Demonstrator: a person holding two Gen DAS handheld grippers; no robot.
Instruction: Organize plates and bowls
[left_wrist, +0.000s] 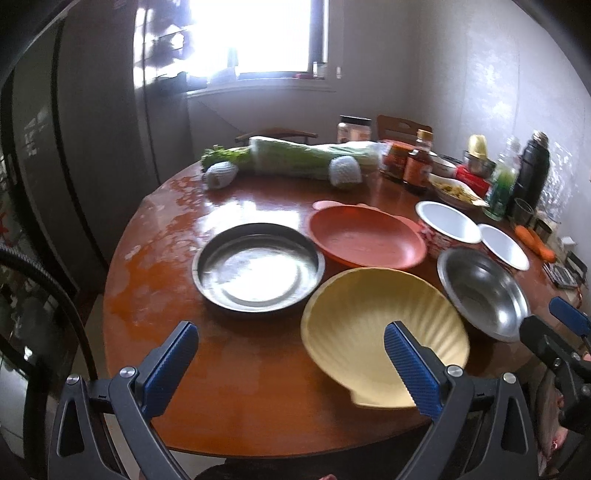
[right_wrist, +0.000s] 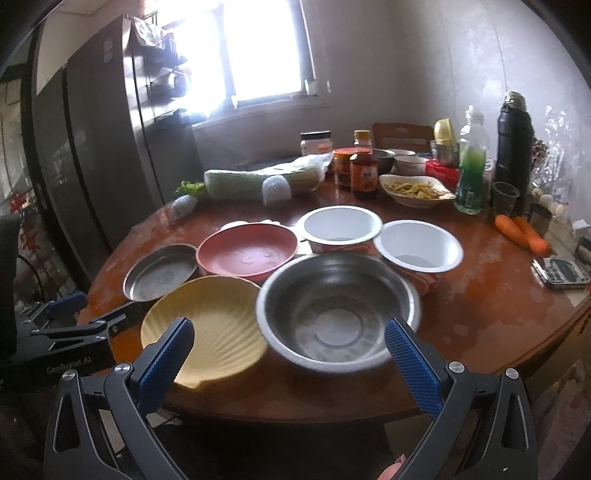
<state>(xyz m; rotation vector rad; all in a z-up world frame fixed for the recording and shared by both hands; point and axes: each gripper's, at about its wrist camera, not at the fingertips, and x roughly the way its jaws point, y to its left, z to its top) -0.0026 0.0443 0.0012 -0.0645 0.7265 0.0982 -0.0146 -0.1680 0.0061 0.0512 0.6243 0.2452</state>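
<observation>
Dishes sit grouped on the near half of a round wooden table (left_wrist: 155, 295). Listed left to right in the left wrist view:

- Steel pan (left_wrist: 258, 268): flat, empty, at the left of the group.
- Red plate (left_wrist: 365, 236): just behind and right of the pan.
- Yellow shell plate (left_wrist: 365, 321): nearest the table edge, in front of the red plate.
- Steel bowl (left_wrist: 484, 291): right of the shell plate, its rim meeting or overlapping the shell plate's edge; contact cannot be confirmed.
- Two white bowls (left_wrist: 447, 221) (left_wrist: 504, 245): side by side behind the steel bowl, both empty.

Left gripper (left_wrist: 288, 362): jaws spread wide, holding nothing. It hovers over the near table edge; its right finger (left_wrist: 410, 369) overlaps the shell plate in the view.

Right gripper (right_wrist: 288, 362): jaws spread wide, holding nothing. It faces the steel bowl, which lies between and beyond the fingers.

Rear of table, left to right: wrapped greens (left_wrist: 295, 158), jars (left_wrist: 399, 158), a dish of food (left_wrist: 456, 192), a green bottle (right_wrist: 471, 173), a black flask (right_wrist: 513, 136), carrots (right_wrist: 521, 230).
</observation>
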